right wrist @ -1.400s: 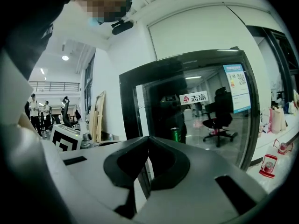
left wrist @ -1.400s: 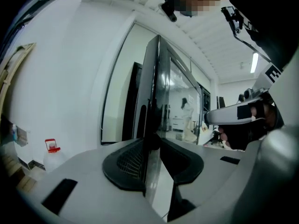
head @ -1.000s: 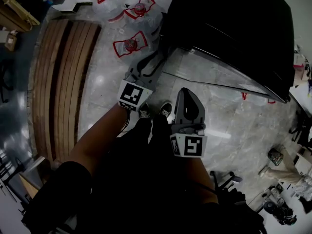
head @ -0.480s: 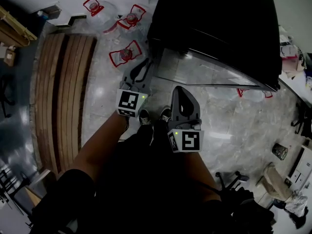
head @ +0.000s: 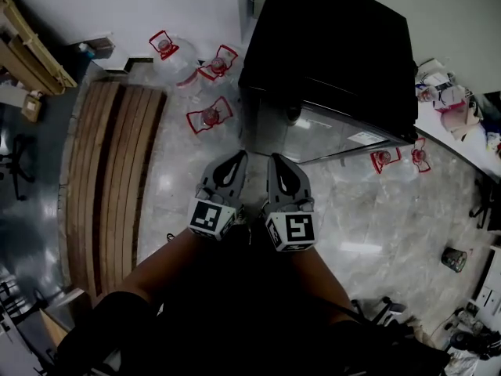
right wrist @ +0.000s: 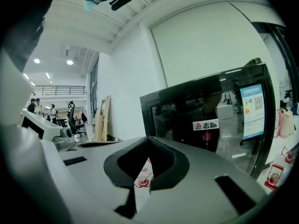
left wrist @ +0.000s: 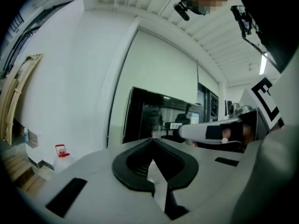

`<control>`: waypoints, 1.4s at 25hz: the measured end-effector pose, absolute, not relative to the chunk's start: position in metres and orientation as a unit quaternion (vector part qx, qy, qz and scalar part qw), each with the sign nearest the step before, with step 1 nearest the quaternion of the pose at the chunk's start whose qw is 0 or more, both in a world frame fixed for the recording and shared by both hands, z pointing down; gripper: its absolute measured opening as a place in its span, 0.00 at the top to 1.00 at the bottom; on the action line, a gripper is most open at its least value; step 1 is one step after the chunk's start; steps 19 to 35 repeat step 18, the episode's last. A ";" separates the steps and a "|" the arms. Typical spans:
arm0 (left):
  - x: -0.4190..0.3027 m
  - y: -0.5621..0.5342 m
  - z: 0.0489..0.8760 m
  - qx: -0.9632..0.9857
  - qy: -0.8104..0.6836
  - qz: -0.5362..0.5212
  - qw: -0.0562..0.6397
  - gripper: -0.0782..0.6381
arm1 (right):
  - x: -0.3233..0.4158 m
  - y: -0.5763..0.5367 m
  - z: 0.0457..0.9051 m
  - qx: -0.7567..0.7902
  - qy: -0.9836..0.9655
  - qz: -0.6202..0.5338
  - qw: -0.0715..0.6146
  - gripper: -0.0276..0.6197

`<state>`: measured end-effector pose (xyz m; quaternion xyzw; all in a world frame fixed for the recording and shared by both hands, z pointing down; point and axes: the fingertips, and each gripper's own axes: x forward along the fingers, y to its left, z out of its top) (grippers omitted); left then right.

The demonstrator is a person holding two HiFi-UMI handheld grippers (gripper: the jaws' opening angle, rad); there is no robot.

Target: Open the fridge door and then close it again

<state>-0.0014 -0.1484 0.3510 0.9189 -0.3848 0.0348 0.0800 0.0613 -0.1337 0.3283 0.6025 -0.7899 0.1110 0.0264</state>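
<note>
Since a second ago both grippers are sitting closer together, and the left gripper (head: 232, 157) is pressing its once-spread fingers shut on nothing; the right gripper (head: 279, 160) is holding its fingers closed, empty too. At 12 o'clock the black fridge (head: 337, 53) is standing, door (head: 313, 131) flush, wearing a white sticker (right wrist: 206, 124) reading 志高 and a blue QR notice (right wrist: 252, 107). Water jugs (head: 210, 116) are crowding 11 o'clock; floor (head: 376, 210) is lying open toward 4 o'clock.
</note>
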 end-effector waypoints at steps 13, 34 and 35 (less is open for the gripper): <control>0.005 -0.098 0.271 0.926 -0.371 0.016 0.071 0.88 | 0.063 -0.092 0.249 0.585 -0.807 0.074 0.016 0.93; 0.006 -0.099 0.260 0.928 -0.368 0.016 0.057 0.88 | 0.071 -0.097 0.242 0.589 -0.805 0.067 0.015 0.93; 0.006 -0.099 0.260 0.928 -0.368 0.016 0.057 0.88 | 0.071 -0.097 0.242 0.589 -0.805 0.067 0.015 0.93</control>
